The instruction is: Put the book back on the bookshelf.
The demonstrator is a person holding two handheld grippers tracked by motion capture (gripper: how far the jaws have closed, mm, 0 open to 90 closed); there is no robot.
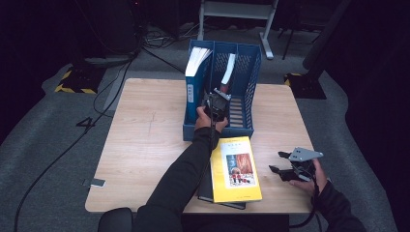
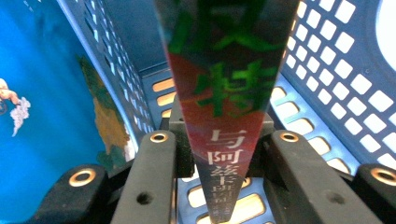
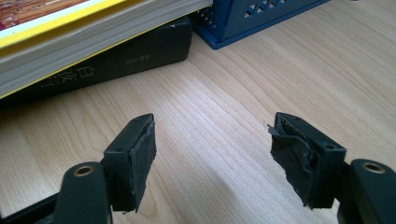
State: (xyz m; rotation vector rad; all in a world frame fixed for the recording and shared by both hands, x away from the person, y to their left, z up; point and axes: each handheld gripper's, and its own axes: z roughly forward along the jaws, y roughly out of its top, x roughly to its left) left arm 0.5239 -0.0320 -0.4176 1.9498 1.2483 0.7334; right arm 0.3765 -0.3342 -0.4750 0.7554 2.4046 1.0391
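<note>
A red-spined book [image 1: 227, 72] is being stood up in the blue file rack [image 1: 251, 77], in the compartment just right of the one where a blue binder [image 1: 193, 82] already leans. The book is pinched by the left gripper [image 1: 216, 104] at the rack's open front; in the left gripper view its jaws are closed hard on the spine [image 2: 224, 140], one black finger [image 2: 149, 182] pressed to each side, with the rack's perforated wall [image 2: 327, 93] close by and the blue binder's cover [image 2: 42, 116] next door. The step in hand is judged to be the seating of this book: it is tilted, top leaning away from the binder, so a release is called for only once its lower edge is settled on the rack floor. In front of the rack, a yellow book [image 1: 236, 169] is stacked on a dark book [image 3: 107, 60], both flat on the table [image 1: 145, 135], seemingly waiting to be filed. Right of that stack, the right gripper [image 1: 290, 166] is held low over the wood, jaws spread wide, nothing between the worn pads [image 3: 289, 154].
</note>
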